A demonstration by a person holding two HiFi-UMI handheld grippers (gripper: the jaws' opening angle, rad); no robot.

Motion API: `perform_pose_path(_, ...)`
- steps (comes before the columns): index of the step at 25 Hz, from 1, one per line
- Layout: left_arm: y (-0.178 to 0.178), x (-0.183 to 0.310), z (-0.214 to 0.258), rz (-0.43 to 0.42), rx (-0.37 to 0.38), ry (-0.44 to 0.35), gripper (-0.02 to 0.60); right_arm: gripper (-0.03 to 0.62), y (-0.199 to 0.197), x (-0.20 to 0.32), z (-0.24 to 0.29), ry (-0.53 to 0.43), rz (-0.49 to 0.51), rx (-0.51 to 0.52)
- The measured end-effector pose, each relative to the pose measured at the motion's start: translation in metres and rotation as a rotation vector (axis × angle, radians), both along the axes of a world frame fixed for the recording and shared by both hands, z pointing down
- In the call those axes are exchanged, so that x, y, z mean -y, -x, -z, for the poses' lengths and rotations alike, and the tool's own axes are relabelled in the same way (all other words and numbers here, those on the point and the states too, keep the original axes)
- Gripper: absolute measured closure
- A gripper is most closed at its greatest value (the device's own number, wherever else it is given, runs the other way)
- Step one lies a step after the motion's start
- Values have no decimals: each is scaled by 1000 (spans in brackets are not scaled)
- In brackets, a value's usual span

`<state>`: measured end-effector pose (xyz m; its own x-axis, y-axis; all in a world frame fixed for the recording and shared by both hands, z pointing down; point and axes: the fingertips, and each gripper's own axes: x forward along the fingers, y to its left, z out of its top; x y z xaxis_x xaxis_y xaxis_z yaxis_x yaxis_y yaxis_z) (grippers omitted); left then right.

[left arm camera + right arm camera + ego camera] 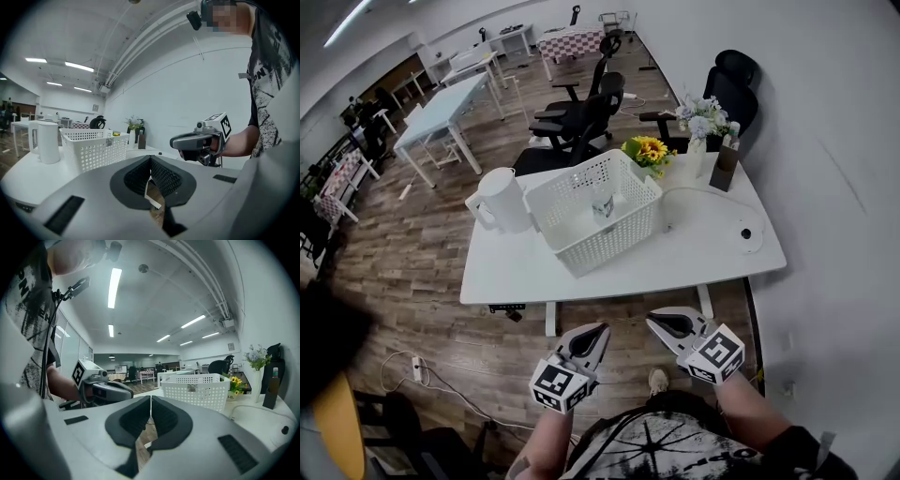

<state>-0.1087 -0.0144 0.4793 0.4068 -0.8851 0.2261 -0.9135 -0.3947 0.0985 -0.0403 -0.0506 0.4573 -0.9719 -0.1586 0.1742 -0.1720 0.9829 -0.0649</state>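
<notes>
White perforated plastic makes up the basket [609, 239], which stands about mid-counter, its open top up. A small item lies inside it, too small to make out. The basket is beyond both grippers and well apart from them, touched by neither. In the head view it sits straight ahead of the left gripper [601, 329] and ahead and to the left of the right gripper [652, 320]. In the left gripper view the basket [91, 147] shows off to the left of the jaws. In the right gripper view it [199, 390] shows to the right of them.

The left gripper [150, 159] has its jaws pressed together, pad against pad, with nothing between them. The right gripper [150, 399] is the same: jaws closed flush and empty. Both are held off the near edge of the counter [516, 272], over the wooden floor [422, 281], just in front of the person's chest and close beside each other. Each shows in the other's view: the right gripper [173, 142] at the right, the left gripper [130, 392] at the left.

Just beside the basket on its left stands a white jug [502, 199]. Behind the basket are sunflowers [649, 150]. Farther right are a vase of pale flowers [698, 120] and a dark upright container [727, 161]. A white cable runs to a round pad [748, 234] near the right end of the counter. Black office chairs [581, 117] stand behind the counter, with more tables beyond.
</notes>
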Motion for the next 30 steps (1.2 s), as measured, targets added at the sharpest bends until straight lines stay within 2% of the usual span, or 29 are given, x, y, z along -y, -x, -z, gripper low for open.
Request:
perform_pose_path(14,1,79,2,120,41,9,571,571,6,82,-6,-13,134,3)
perform_pose_path(22,10,93,3,177,56,5,571,571,15,102,-3,-16,185,28)
perform_pose_path(30,34,103,7,189,65,-9,571,571,37,115,3,-22,189,39)
